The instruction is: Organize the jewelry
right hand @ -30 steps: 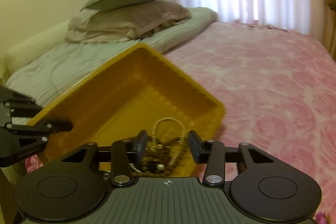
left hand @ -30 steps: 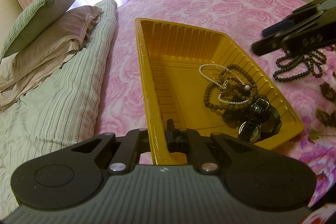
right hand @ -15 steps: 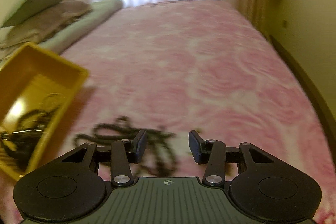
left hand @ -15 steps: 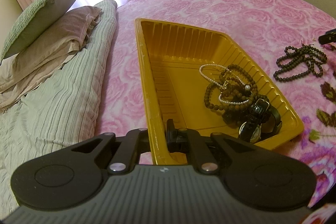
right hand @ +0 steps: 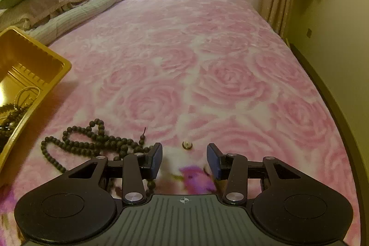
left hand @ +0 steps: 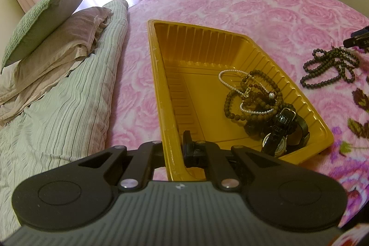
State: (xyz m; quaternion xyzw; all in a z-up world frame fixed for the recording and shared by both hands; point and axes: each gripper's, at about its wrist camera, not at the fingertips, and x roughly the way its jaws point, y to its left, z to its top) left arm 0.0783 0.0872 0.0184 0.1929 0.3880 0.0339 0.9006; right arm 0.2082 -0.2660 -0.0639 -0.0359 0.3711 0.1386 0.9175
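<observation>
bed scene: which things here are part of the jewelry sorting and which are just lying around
Part of the job:
- yellow ribbed plastic tray, clamped at its rim by the left gripper
- dark bead necklaces, white pearl strand and black wristwatch in it
- loose dark bead necklace on the bedspread
- small white ring-like piece
- open right gripper

Lying about:
- green pillow
- striped quilt
- pink rose bedspread

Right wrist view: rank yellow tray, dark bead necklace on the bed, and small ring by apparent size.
1. yellow tray, though cut off by the frame edge
2. dark bead necklace
3. small ring, clearly smallest
</observation>
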